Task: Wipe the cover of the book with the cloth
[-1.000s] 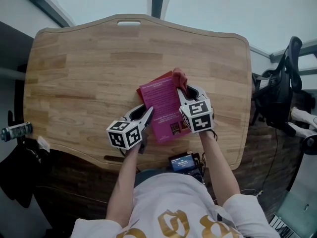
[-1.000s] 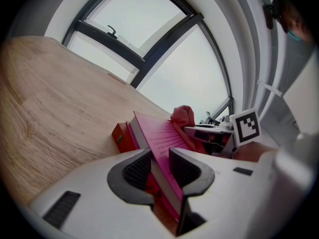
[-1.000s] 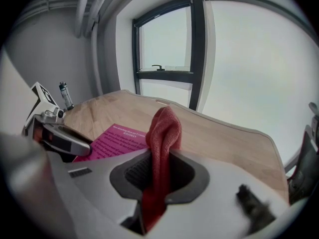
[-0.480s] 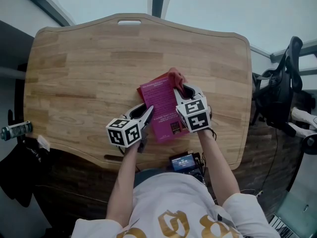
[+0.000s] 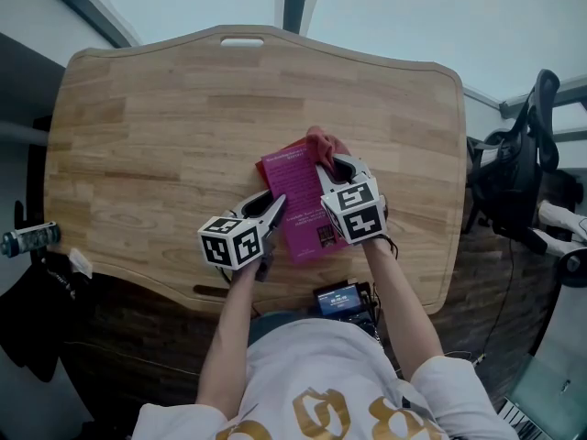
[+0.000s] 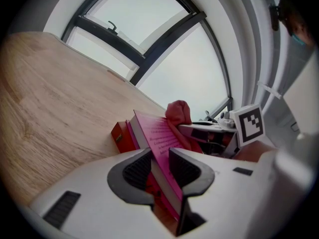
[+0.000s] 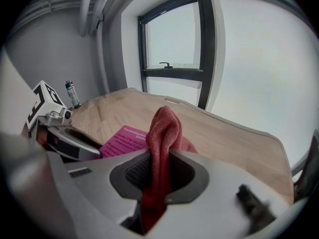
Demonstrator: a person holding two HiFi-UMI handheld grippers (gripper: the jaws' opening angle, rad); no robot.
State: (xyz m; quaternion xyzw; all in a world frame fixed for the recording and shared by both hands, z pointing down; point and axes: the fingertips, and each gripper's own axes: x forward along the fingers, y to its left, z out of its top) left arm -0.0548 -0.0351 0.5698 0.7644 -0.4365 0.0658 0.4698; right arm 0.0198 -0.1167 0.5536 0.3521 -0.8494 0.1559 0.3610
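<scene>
A magenta book point(image 5: 298, 204) lies near the front edge of the wooden table point(image 5: 165, 136), with a red object point(image 6: 119, 136) under its far end. My left gripper point(image 5: 275, 209) is shut on the book's left edge; in the left gripper view the cover point(image 6: 160, 139) stands tilted between the pads of that gripper point(image 6: 159, 166). My right gripper point(image 5: 332, 165) is shut on a red cloth point(image 5: 321, 142) over the book's far right corner. In the right gripper view the cloth point(image 7: 162, 128) rises bunched from that gripper's jaws point(image 7: 159, 171), and the book point(image 7: 122, 138) lies to its left.
A small bottle point(image 5: 27, 241) sits off the table's left side. A device with a screen point(image 5: 337, 299) hangs below the front edge. An office chair point(image 5: 523, 172) stands to the right. Windows lie beyond the table's far edge.
My right gripper and the cloth have shifted slightly left over the book's far end. The left gripper and the book have stayed put.
</scene>
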